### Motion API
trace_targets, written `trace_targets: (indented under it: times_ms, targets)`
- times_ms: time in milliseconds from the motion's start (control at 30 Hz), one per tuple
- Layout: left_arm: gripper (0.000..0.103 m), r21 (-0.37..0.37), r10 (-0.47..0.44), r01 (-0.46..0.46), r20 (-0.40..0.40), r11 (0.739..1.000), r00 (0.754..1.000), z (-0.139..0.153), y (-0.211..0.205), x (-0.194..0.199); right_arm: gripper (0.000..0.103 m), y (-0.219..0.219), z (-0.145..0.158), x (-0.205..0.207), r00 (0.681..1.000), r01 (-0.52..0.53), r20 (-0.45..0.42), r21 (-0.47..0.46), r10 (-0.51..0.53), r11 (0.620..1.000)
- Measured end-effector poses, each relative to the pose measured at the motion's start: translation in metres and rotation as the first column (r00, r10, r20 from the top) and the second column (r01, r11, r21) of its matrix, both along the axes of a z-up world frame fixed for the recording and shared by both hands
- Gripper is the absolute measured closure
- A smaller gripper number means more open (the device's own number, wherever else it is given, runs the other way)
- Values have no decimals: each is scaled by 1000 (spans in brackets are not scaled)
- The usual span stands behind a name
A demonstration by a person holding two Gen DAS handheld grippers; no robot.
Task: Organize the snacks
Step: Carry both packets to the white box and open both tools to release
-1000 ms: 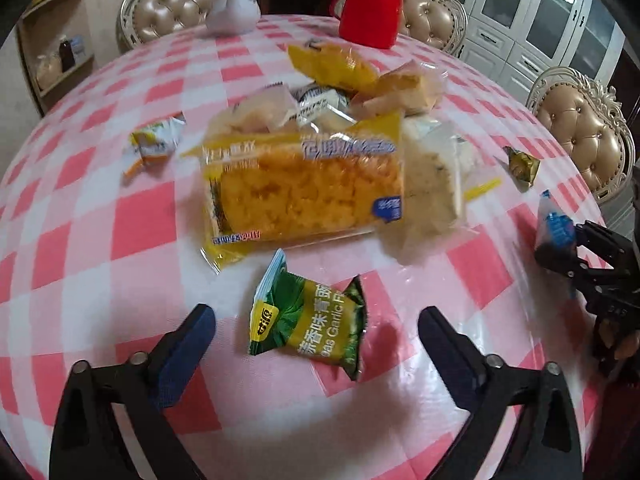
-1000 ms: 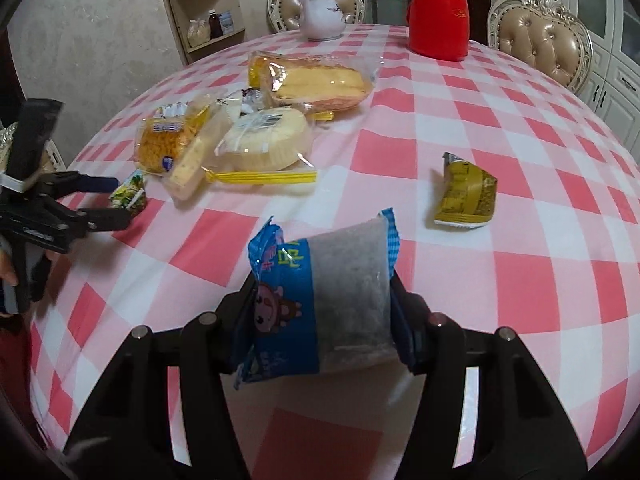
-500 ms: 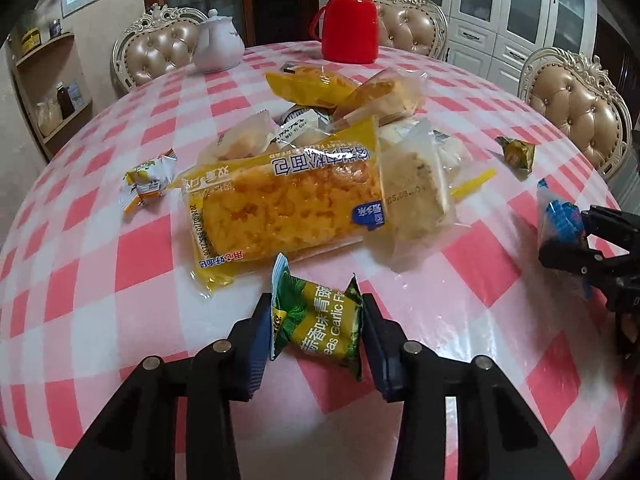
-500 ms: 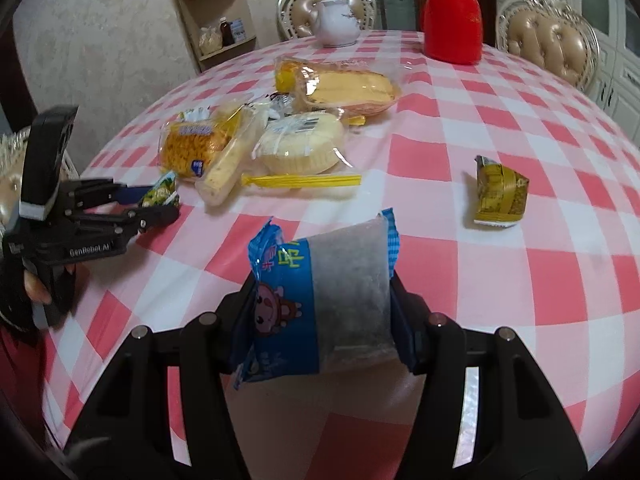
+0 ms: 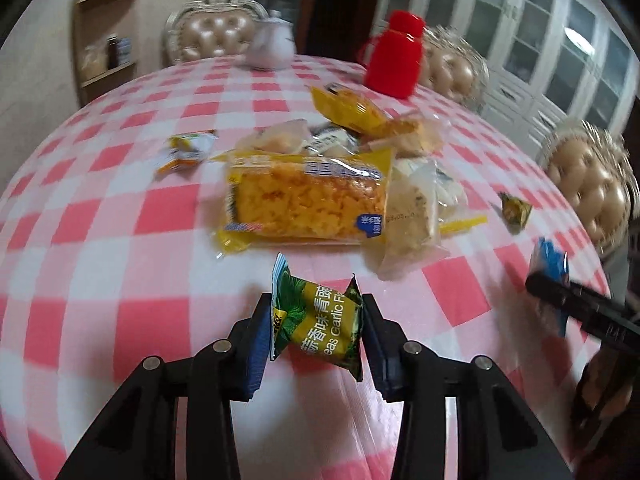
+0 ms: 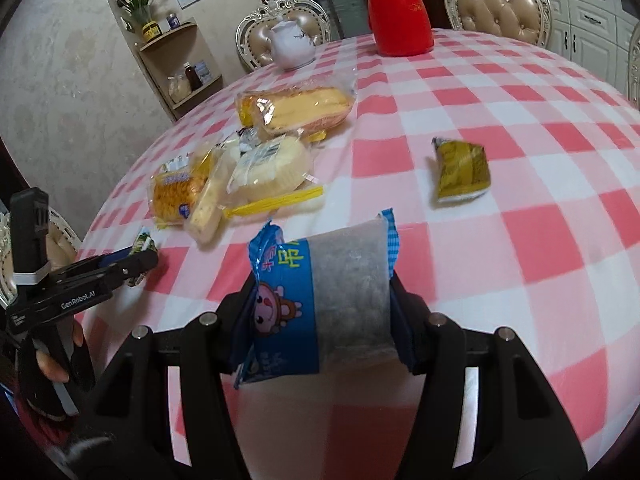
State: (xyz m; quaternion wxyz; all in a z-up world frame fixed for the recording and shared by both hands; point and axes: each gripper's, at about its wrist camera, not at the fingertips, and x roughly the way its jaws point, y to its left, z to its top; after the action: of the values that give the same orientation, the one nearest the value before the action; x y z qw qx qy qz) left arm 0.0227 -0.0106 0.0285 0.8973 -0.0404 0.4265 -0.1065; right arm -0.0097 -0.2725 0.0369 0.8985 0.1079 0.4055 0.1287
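Snacks lie across a round desk (image 5: 80, 216) under a pink-and-white check cloth. Far left sits a small yellow-and-white packet (image 5: 186, 150), apart from the rest. Next comes the main heap: a large yellow-wrapped cake (image 5: 306, 200) at the front, a clear pale pastry bag (image 5: 408, 216) touching its right end, and more wrapped breads (image 5: 360, 116) piled behind. Right of the heap, well apart, lies a small olive-gold packet (image 5: 514, 210).

Nearer the camera, the left gripper (image 5: 316, 322) has its jaws closed on a green garlic-pea packet (image 5: 318, 320), one blue pad against each side; whether the packet touches the cloth I cannot tell. At the right, the right gripper (image 6: 320, 300) has its jaws clamped on a blue-and-clear packet (image 6: 320, 300) with a cartoon face and grey filling, held above the cloth.

At the back stand a white teapot (image 5: 270, 48) and, right of it, a red flask (image 5: 396, 60).
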Motion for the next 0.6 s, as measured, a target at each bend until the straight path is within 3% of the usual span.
trace_targets:
  times_ms: [300,367,600]
  targets:
    - [60,-38,63,-62,43,997,997,14,4,-55,42,51,4,-41,997,-69,28,44,68,997]
    - [60,-45,73,-71,56,996,996,17,8,-68,42,63,5,-49,996,-82,45,26,80,996]
    - [60,-64,117,-110,117,992,986,37,39,-119,42,89,5,-73,991,-119,64,88,113,989]
